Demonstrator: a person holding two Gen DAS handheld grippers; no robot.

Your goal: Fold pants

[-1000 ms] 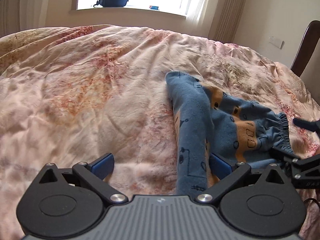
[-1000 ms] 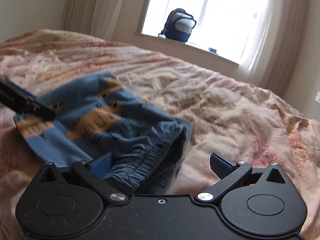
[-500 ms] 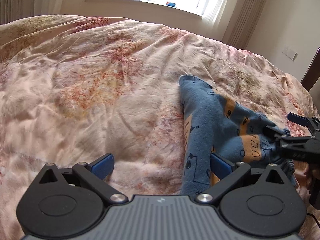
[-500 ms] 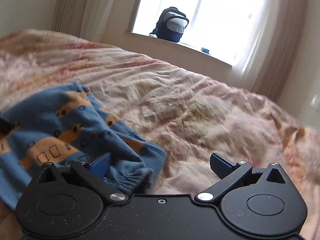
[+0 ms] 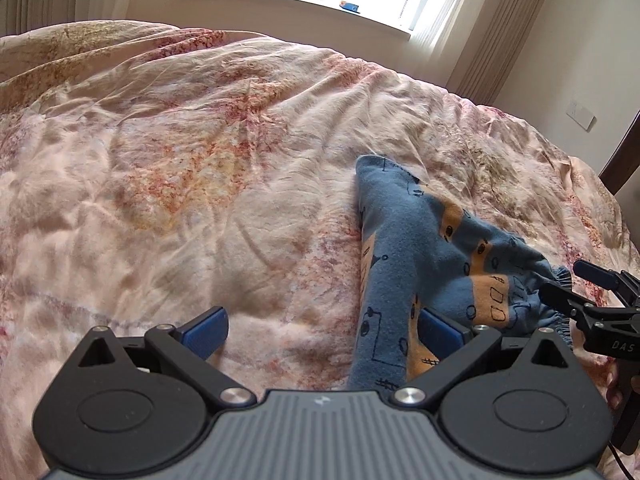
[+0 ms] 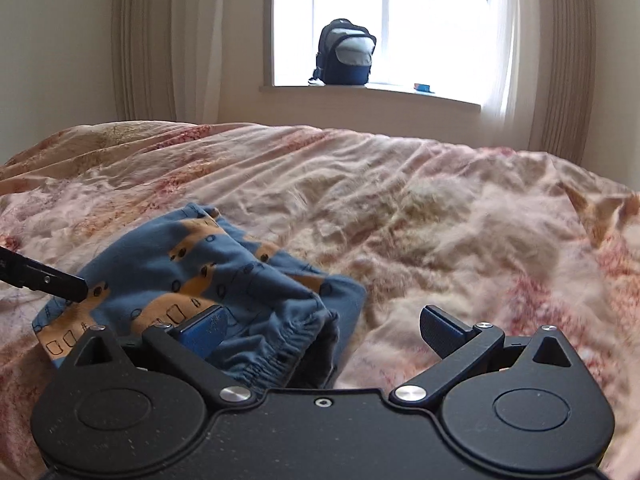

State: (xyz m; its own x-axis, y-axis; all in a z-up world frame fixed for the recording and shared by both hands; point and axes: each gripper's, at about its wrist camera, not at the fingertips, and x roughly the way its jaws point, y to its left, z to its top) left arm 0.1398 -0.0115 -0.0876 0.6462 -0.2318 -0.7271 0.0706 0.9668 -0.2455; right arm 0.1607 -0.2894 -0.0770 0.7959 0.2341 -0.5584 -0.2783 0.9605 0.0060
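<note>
Small blue pants (image 5: 404, 264) with orange printed patches lie crumpled on the pink floral bedspread (image 5: 200, 168). In the left wrist view one leg runs toward me and passes between my fingers next to the right pad; my left gripper (image 5: 322, 330) is open. In the right wrist view the pants (image 6: 192, 276) lie at lower left, with the elastic waistband (image 6: 288, 344) between the fingers by the left pad. My right gripper (image 6: 322, 330) is open. It also shows in the left wrist view (image 5: 576, 288) at the waistband. The left gripper's finger (image 6: 44, 278) touches the pants' left edge.
A dark backpack (image 6: 346, 54) and a small blue item (image 6: 422, 87) sit on the windowsill behind the bed. Curtains hang on both sides of the window. A dark wooden chair back (image 5: 624, 160) stands at the bed's right edge.
Both grippers have pulled back and tilted up, staying open. The right wrist view swung from the side to face the window squarely. The waistband now lies further in between the right fingers.
</note>
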